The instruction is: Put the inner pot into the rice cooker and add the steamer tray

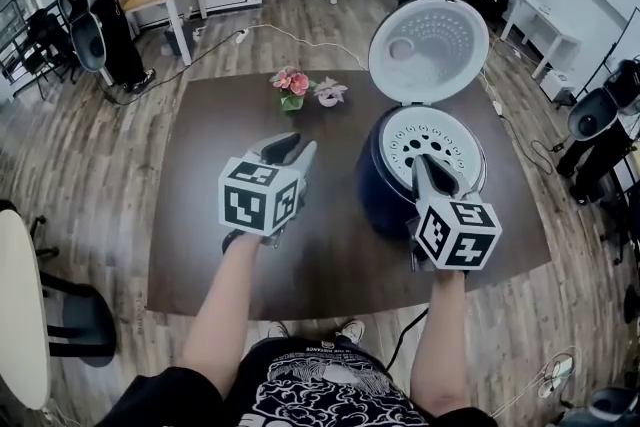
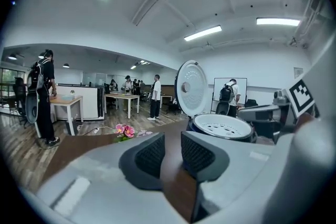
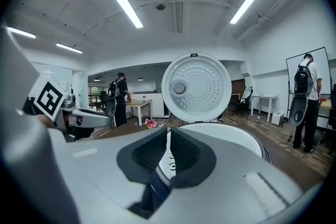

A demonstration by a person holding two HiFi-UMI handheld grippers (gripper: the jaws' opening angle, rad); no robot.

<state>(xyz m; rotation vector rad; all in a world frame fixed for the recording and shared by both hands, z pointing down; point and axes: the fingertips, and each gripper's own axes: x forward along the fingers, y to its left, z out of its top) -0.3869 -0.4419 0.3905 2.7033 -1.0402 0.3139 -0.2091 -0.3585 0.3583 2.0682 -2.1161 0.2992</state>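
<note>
Head view shows both grippers nearest you, held above the brown counter (image 1: 200, 245). Your left gripper (image 1: 292, 148) hovers beside the rice cooker (image 1: 375, 195), its fingers (image 2: 148, 155) a little apart with nothing between them. Your right gripper (image 1: 424, 167) hangs at the cooker's near rim, fingers (image 3: 152, 152) pressed almost together and empty. Both sit clear, likely because loading looks finished: the white perforated steamer tray (image 1: 437, 147) fills the cooker's mouth, hiding the inner pot, which presumably lies beneath. Behind it the lid (image 1: 428, 50) stands open, keeping the top reachable. Farther back sit small potted flowers (image 1: 292, 85).
</note>
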